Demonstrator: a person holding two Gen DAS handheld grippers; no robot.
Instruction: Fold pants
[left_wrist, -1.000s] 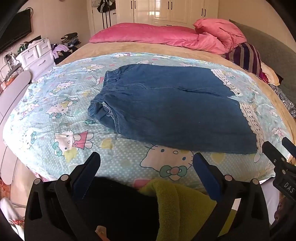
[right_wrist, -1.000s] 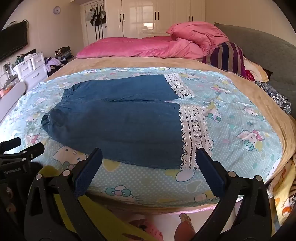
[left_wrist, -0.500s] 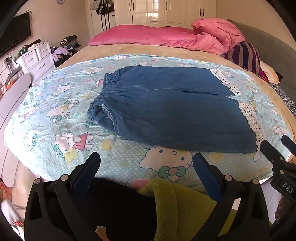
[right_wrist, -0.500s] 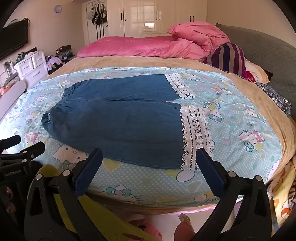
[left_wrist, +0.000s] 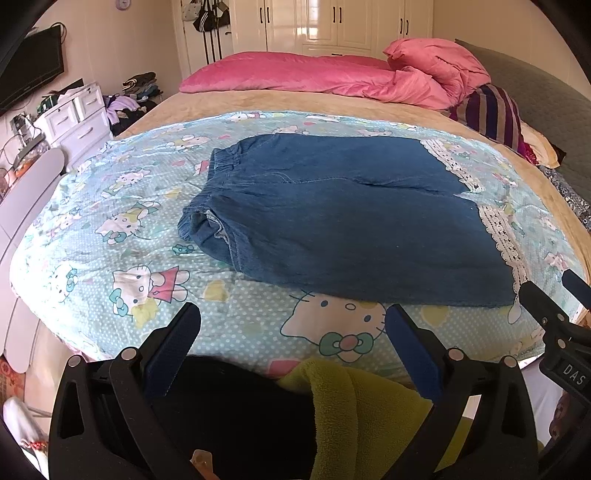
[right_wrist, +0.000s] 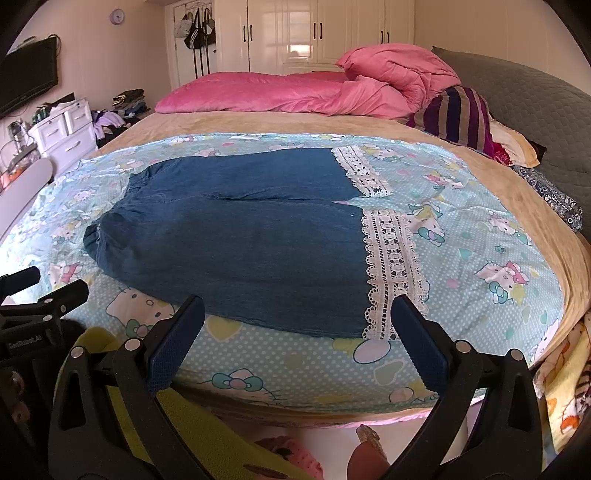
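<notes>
I'm hovering both grippers, left (left_wrist: 291, 325) and right (right_wrist: 297, 317), fingers spread, just short of the pants (left_wrist: 347, 221); next I'm gripping their near edge.

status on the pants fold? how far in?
Done: the blue denim pants with white lace hems lie flat on the cartoon-print sheet, legs side by side, no fold visible. In hand: nothing; left gripper and right gripper are open, short of the fabric. Left: every fold.

Blue denim pants (left_wrist: 343, 225) with white lace cuffs (right_wrist: 391, 266) lie flat and unfolded across the bed's cartoon-print blanket (left_wrist: 122, 221), waistband left, legs side by side.
</notes>
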